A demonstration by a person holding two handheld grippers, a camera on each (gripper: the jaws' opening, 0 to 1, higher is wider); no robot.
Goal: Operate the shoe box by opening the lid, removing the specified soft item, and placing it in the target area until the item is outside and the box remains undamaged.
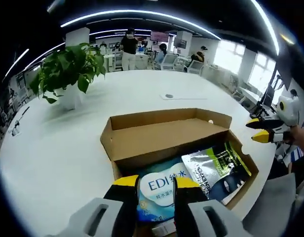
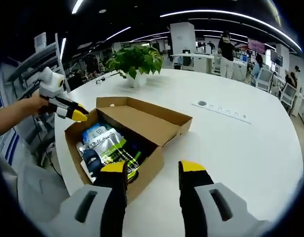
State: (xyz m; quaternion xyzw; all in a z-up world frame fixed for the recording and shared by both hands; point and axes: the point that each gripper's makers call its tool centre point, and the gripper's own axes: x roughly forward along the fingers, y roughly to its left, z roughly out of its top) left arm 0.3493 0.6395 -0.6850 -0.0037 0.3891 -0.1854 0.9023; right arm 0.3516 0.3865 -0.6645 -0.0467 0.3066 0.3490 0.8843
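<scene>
The cardboard shoe box (image 1: 123, 131) stands open on the white table, its lid (image 1: 164, 138) folded back flat. Inside lie a soft blue-and-white pack (image 1: 159, 190) printed "EDI" and a grey, black and green pouch (image 1: 218, 165). My left gripper (image 1: 156, 183) is open, its yellow tips just above the blue pack, one on each side. In the right gripper view, the box (image 2: 147, 170) is ahead to the left, with the pouch (image 2: 110, 145) and the blue pack (image 2: 95, 132) inside. My right gripper (image 2: 153, 168) is open and holds nothing, near the box's side wall.
A potted green plant (image 1: 68, 74) (image 2: 134, 61) stands on the table behind the box. A white power strip (image 2: 223, 111) lies on bare tabletop beyond it. The table edge (image 2: 58, 148) runs close by the box. People and desks are far behind.
</scene>
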